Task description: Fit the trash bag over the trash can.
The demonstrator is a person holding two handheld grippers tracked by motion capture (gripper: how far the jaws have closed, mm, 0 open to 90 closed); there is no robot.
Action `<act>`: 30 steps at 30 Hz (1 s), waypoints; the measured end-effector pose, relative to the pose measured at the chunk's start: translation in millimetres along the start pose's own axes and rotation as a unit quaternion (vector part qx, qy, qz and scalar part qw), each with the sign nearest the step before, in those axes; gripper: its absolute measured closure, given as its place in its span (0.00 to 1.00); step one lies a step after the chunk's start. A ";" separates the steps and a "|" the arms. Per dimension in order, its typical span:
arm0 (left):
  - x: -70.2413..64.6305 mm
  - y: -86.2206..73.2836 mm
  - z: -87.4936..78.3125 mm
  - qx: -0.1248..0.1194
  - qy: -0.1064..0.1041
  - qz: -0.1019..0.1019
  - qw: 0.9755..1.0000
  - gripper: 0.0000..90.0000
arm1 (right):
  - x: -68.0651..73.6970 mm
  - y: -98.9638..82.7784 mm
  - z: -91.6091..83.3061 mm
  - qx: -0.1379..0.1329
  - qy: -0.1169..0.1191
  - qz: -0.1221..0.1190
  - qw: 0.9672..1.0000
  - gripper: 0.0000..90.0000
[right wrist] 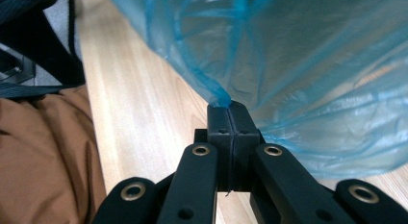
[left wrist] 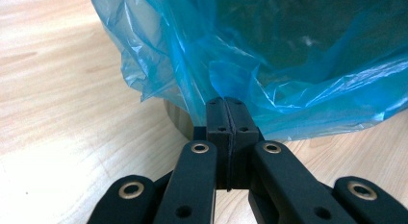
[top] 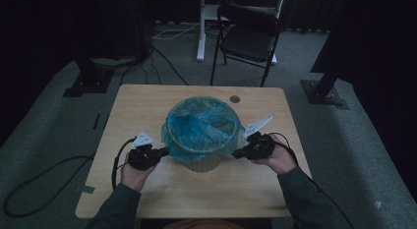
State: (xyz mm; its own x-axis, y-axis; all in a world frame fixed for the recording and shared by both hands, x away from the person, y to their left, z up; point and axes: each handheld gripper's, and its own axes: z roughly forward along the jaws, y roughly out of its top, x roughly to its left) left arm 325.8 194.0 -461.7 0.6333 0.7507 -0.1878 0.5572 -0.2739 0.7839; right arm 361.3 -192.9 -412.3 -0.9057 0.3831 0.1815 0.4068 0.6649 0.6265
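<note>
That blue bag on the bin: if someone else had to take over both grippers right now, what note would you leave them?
Left gripper: shut on the blue bag, pinching its hem on the bin's left side.
Right gripper: shut on the blue bag's hem on the opposite side.
The bin stands mid-table, the bag inside it, its edge draped over the rim.
Done: both sides of the hem gripped.
Left: probably pull the hem evenly, either down to seat it or up to lift the bag out; which one the scene does not settle. Keep both grips balanced so the thin film does not tear.

wooden table [top: 147, 103], black folding chair [top: 248, 37]
</note>
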 end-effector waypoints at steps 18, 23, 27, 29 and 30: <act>19.4 1.8 -37.7 -0.085 -0.011 -0.034 0.996 0.73 | -5.3 -4.5 -26.1 -0.046 -0.002 0.005 0.999 0.63; 14.5 16.3 -44.4 -0.101 -0.019 -0.005 0.995 0.70 | -6.5 -9.6 -36.6 -0.049 0.001 0.003 0.999 0.58; 10.4 31.7 -47.2 -0.112 -0.025 0.010 0.993 0.69 | -9.3 -14.5 -43.0 -0.058 -0.005 0.010 0.998 0.55; 8.5 39.7 -48.4 -0.119 -0.025 0.018 0.992 0.69 | -10.8 -15.5 -44.7 -0.062 -0.012 0.013 0.998 0.53; 7.8 43.5 -49.2 -0.122 -0.027 0.020 0.992 0.69 | -11.5 -15.7 -45.4 -0.064 -0.014 0.015 0.998 0.53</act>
State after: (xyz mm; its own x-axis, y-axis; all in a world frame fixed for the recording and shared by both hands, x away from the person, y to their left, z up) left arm 328.5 217.5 -399.9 0.6840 0.7071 -0.1794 0.3878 -0.1442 0.9104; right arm 359.9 -236.9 -389.7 -0.8890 0.4202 0.1819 0.4135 0.5662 0.7131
